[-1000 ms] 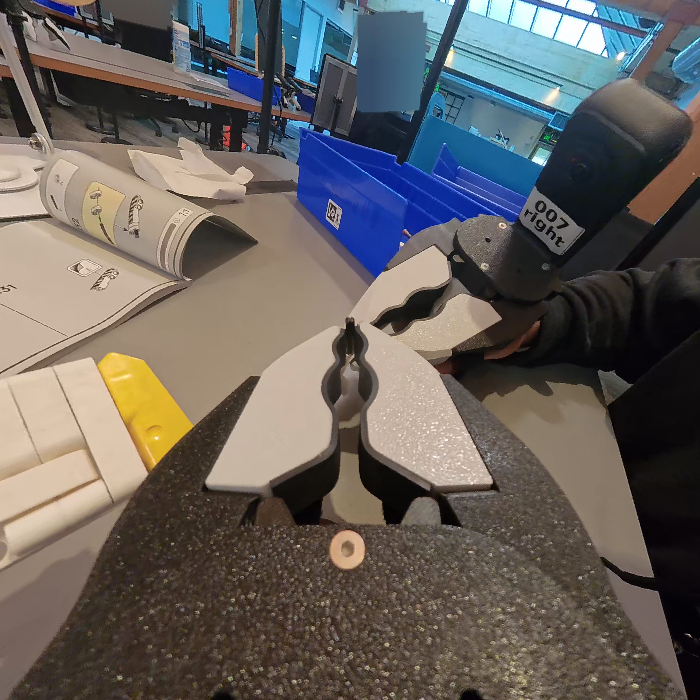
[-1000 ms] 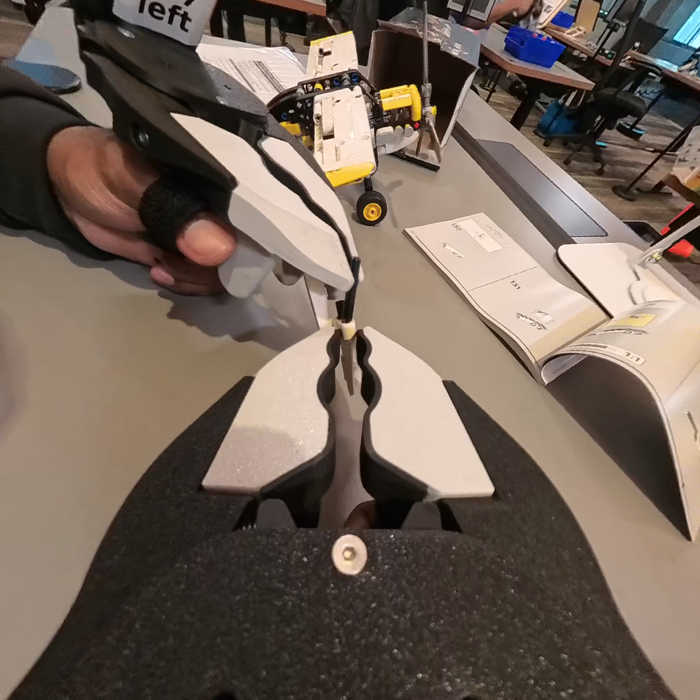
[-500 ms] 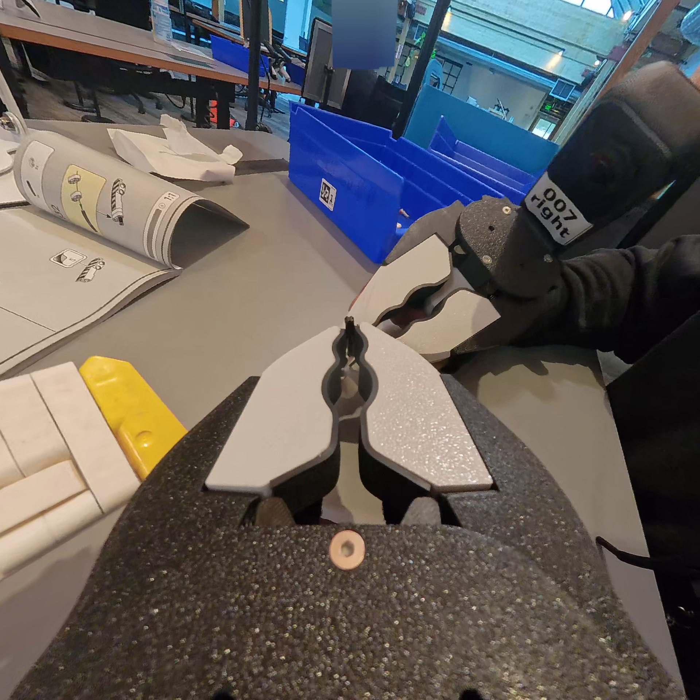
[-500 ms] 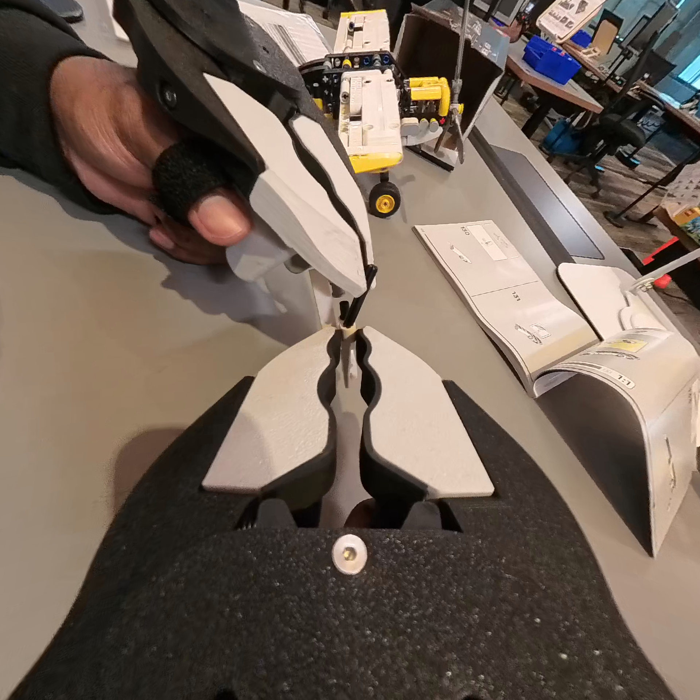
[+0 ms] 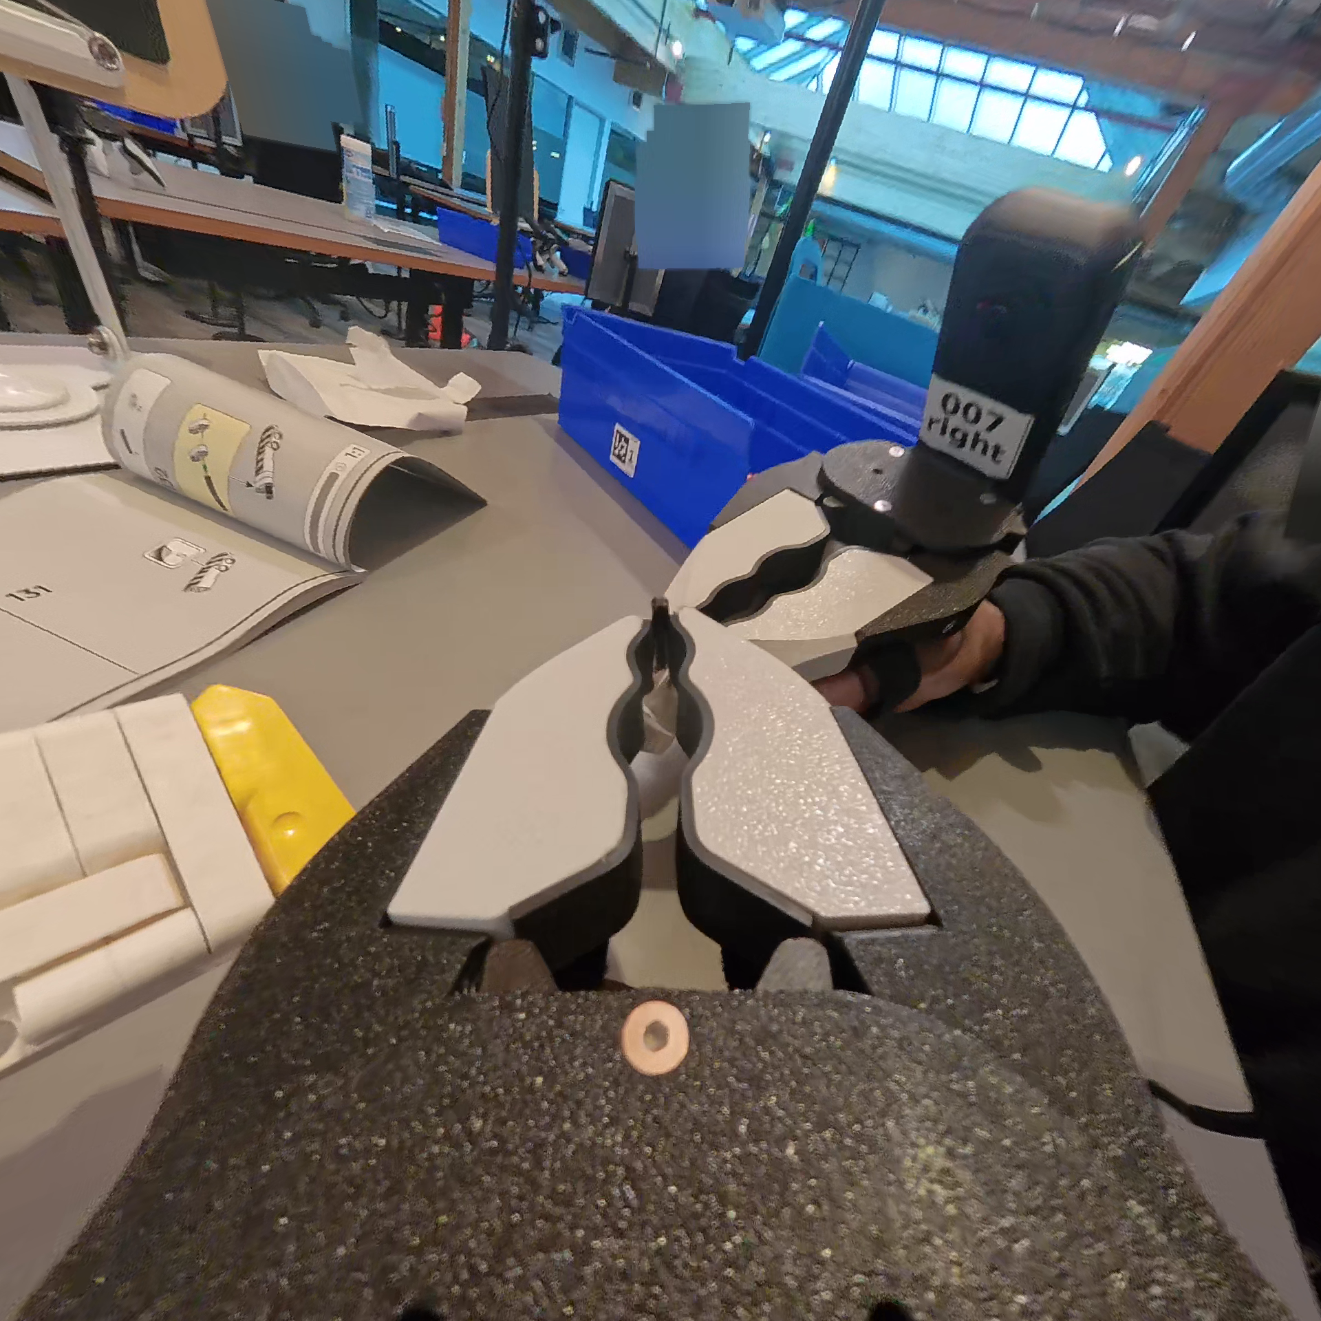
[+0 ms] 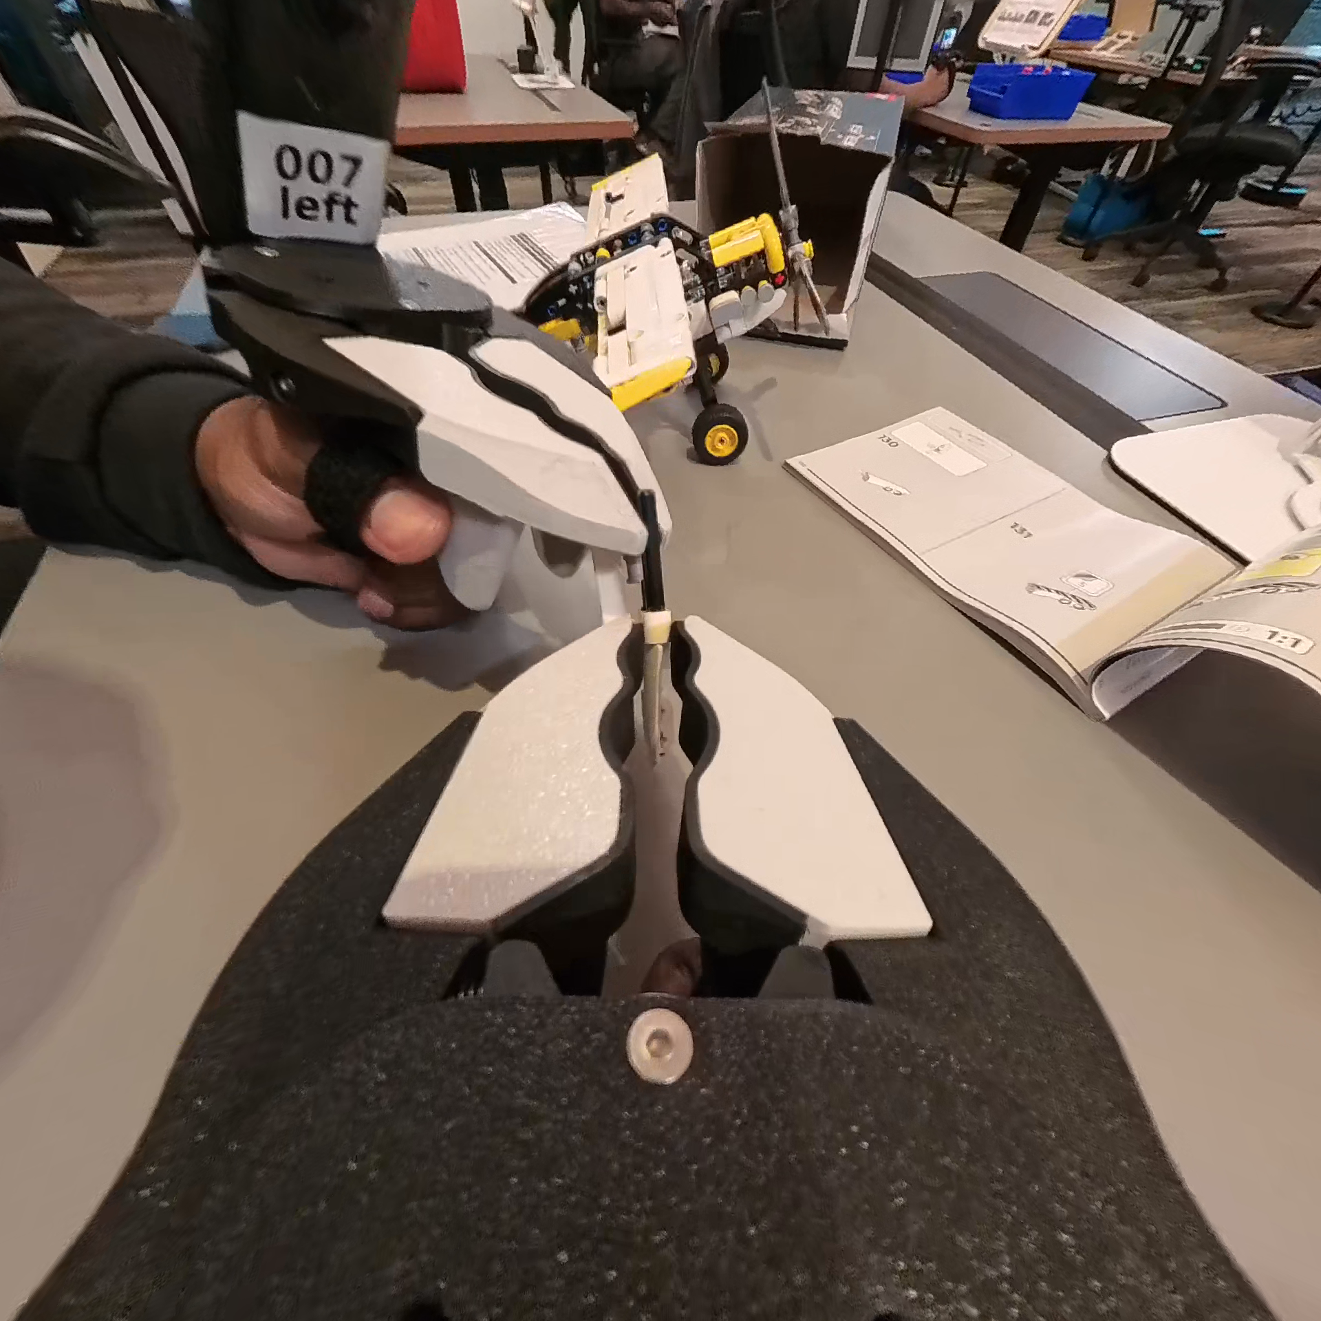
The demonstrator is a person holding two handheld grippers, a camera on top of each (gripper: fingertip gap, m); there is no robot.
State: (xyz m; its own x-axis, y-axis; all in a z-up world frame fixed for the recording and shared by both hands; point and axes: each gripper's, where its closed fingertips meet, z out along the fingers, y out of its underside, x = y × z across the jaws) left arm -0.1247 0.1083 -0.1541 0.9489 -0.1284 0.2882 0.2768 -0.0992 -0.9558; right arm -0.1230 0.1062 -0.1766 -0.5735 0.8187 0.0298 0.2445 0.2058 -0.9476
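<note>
Left claw [image 5: 659, 629] clamps a black rod [image 6: 649, 550]; right claw [image 6: 656, 629] clamps its white blade [image 6: 652, 686]; blue bins [image 5: 665, 429] behind.

The black rod [image 6: 649, 543] now stands upright between the claws, no longer slanted.

From my remote seat this reads as a large shared workshop or maker lab. I see rows of long wood-topped work tables [image 5: 271, 221] on dark legs running back through an open hall, with a high skylight roof [image 5: 1001, 93] and exposed timber beams [image 5: 1229, 336]. Blue plastic parts bins [image 5: 679, 429] stand on the grey counter [image 5: 464, 607] and on a farther table [image 6: 1029, 89]. Rolling office chairs [image 6: 1229, 157] sit on a wood-patterned floor [image 6: 1179, 286]. On the counter lie an open building-instruction booklet [image 6: 1001, 529], a half-built yellow and white brick-kit plane [image 6: 657, 314] and an opened cardboard box [image 6: 800, 186].
</note>
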